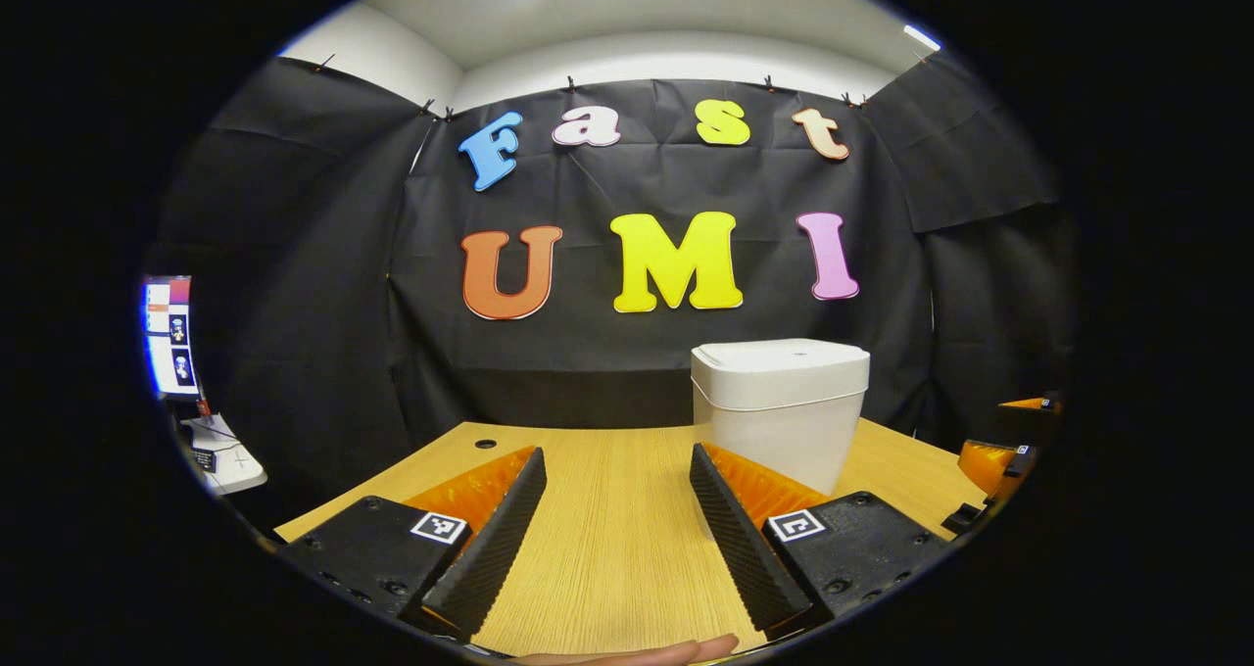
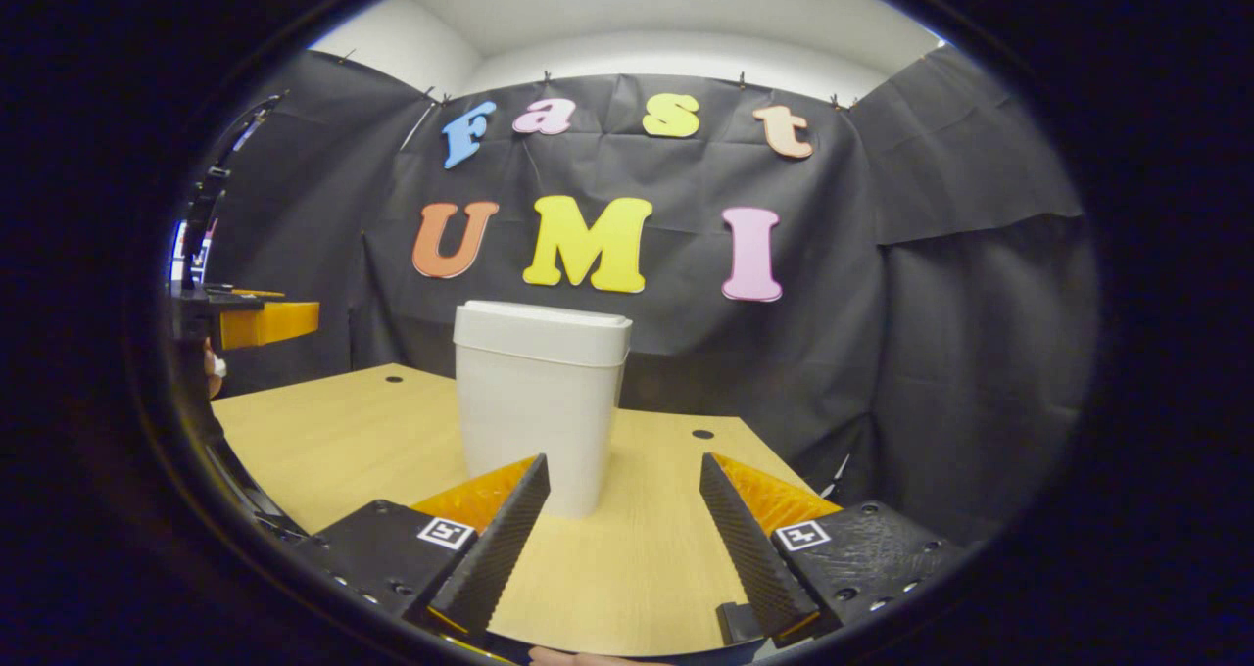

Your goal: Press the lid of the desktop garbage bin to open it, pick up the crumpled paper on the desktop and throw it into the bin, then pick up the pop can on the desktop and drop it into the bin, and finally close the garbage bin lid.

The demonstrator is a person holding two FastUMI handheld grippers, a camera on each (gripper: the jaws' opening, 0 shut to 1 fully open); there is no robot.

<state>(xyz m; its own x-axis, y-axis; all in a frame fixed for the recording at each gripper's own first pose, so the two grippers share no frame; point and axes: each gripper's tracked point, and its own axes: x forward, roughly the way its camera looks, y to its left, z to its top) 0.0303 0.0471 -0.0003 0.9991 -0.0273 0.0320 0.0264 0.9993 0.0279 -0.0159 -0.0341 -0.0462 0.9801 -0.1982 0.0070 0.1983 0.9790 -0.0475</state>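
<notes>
Left gripper view: nearest the lens, the left gripper [image 1: 617,509] has its two fingers spread wide apart with nothing between them but bare wooden desk [image 1: 607,558]. A fingertip of the person's hand [image 1: 666,652] shows at the very bottom edge. Beyond the right-hand finger stands the white garbage bin [image 1: 779,411], lid down, upright on the desk. The other gripper [image 1: 999,455] shows at the far right edge, too cut off to tell how it stands. A lit screen [image 1: 168,335] sits at the far left.

Right gripper view: the right gripper [image 2: 624,524] also holds its fingers well apart, gripping nothing, above the desk [image 2: 323,441]. The garbage bin [image 2: 539,402] stands just beyond the left-hand finger, lid shut. The left gripper [image 2: 257,321] shows at the left edge
</notes>
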